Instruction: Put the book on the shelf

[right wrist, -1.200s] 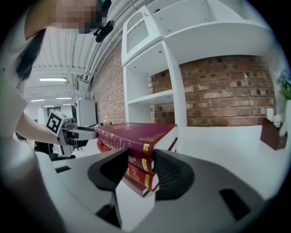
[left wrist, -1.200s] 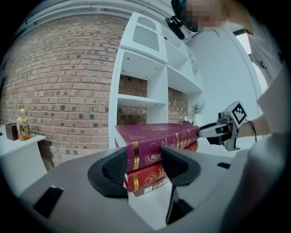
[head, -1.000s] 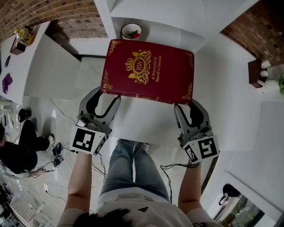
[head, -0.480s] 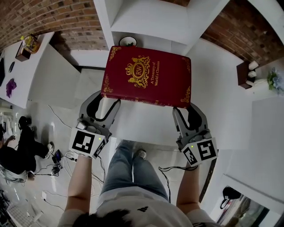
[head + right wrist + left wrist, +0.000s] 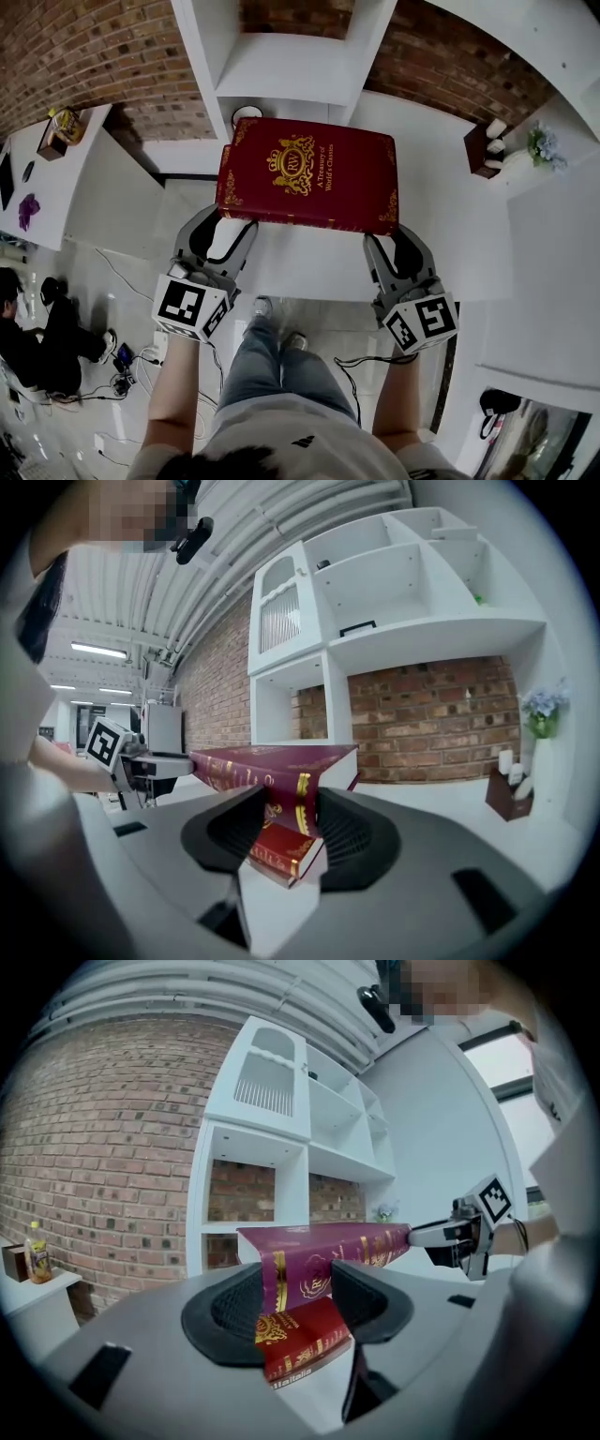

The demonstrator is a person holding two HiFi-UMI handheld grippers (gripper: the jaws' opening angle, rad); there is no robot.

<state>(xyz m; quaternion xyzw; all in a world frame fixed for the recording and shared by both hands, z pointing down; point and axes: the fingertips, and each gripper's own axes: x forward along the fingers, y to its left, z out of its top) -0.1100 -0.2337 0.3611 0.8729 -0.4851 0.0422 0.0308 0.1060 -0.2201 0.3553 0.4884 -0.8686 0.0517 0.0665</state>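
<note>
The book point(image 5: 307, 183) – dark red with gold ornament on its cover – is held flat and cover-up in the air, carried by both grippers at its near edge. The left gripper point(image 5: 228, 223) has its jaws clamped on the near left corner. In the left gripper view the gold-banded spine of the book point(image 5: 314, 1260) sits pinched between the two black pads of that gripper point(image 5: 298, 1302). The right gripper point(image 5: 392, 239) grips the near right corner in the same way. In its own view the book point(image 5: 272, 766) fills the gap between its jaws point(image 5: 286, 832), pressed from both sides.

Straight ahead of both grippers, just beyond the far edge of the book, stands a white shelf point(image 5: 281, 56) with open compartments, backed by a red brick wall point(image 5: 84, 56). A small bowl point(image 5: 246, 114) peeps out past the book's far left corner. Below the grippers lies a white table point(image 5: 309, 267).

Off to the right of the right gripper, on a white counter, stand a brown holder point(image 5: 483, 150) and a small flowering plant point(image 5: 542, 145). Well to the left of the left gripper is a white side table point(image 5: 94, 159) – a yellow bottle point(image 5: 64, 122) stands on it. Lower left, a person point(image 5: 37, 328) sits on the pale floor among cables point(image 5: 131, 347).
</note>
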